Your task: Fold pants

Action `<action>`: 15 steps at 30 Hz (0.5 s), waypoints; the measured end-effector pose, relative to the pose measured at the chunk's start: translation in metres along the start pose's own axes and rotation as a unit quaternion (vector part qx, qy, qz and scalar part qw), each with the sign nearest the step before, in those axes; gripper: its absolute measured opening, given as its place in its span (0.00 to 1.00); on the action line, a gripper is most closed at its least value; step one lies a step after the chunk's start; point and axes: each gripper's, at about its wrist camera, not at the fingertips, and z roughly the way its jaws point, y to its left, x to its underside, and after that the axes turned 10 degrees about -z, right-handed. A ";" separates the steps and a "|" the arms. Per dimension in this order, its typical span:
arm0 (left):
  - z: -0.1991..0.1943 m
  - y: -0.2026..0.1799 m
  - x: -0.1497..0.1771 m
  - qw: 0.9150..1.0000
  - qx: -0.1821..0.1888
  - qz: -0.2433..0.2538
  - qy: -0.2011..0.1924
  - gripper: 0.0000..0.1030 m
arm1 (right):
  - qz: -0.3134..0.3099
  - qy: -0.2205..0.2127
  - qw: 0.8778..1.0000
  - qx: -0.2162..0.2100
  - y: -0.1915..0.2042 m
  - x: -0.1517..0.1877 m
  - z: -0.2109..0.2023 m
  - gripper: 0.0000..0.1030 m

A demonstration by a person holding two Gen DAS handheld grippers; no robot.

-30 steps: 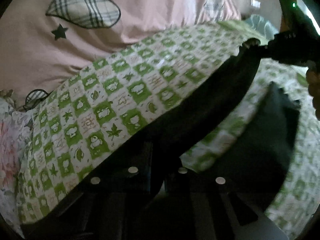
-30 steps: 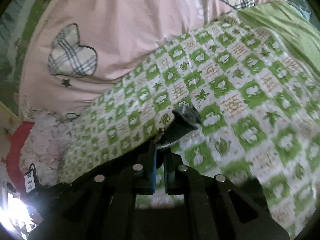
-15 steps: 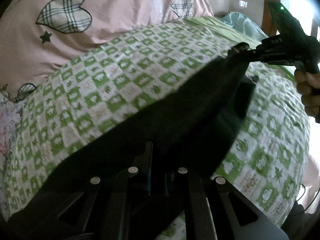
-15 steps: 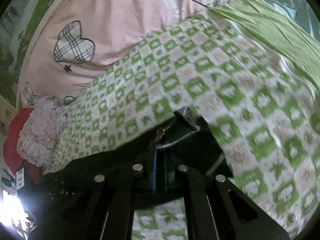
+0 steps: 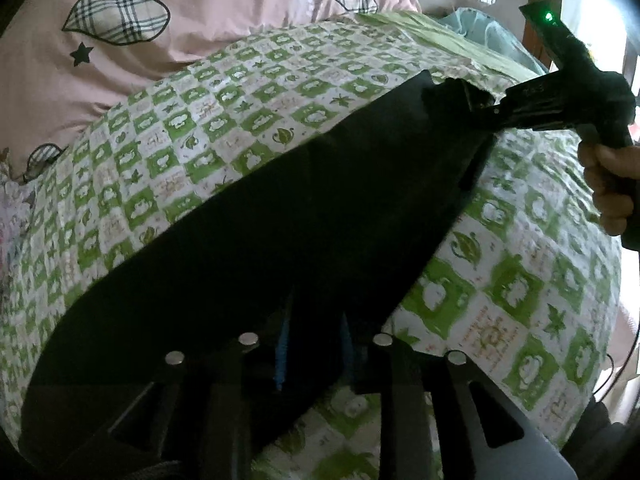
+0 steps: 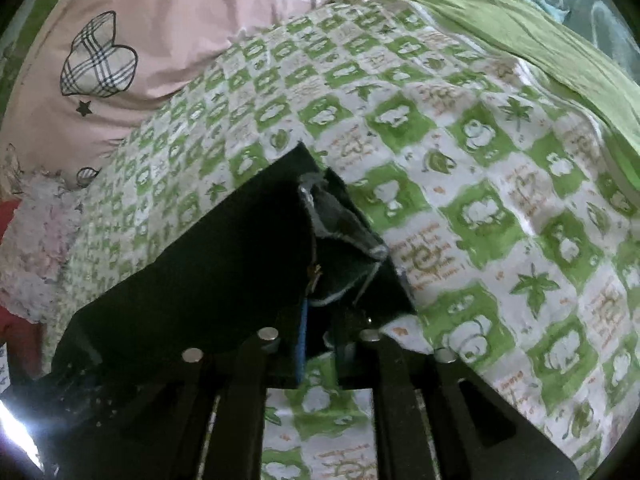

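Two grippers, each with jaws closed on one end of the same black pants [image 5: 304, 208]. Nearest, left gripper [image 5: 314, 344] pinching dark cloth between its blue-lined fingers, jaws nearly together with only fabric between. Likewise right gripper [image 6: 320, 340], clamped on a corner by the zip fly, grey inner lining turned out just past its tips. Between them, pants pulled into a flat span, lifted off the bed [image 5: 512, 280] and hanging just above its green-and-white checked quilt [image 6: 500, 184]. Soft, light cloth by the look of it: likely to sag and crease once tension drops, unlikely to slip from a firm pinch. Best held at hem or waistband corners, where seams give thickness. Farther off, pink duvet [image 5: 224, 20] with plaid hearts.
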 end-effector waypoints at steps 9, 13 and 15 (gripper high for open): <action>-0.043 0.032 0.038 0.990 0.000 -0.136 -0.032 0.41 | -0.022 -0.048 0.998 0.028 0.012 0.007 -0.043 0.61; -0.072 0.062 0.063 0.976 -0.015 -0.210 -0.059 0.44 | -0.063 -0.067 0.996 -0.002 0.040 0.009 -0.054 0.61; -0.086 0.075 0.074 0.969 -0.036 -0.233 -0.075 0.50 | -0.094 -0.068 0.993 -0.024 0.061 0.011 -0.053 0.61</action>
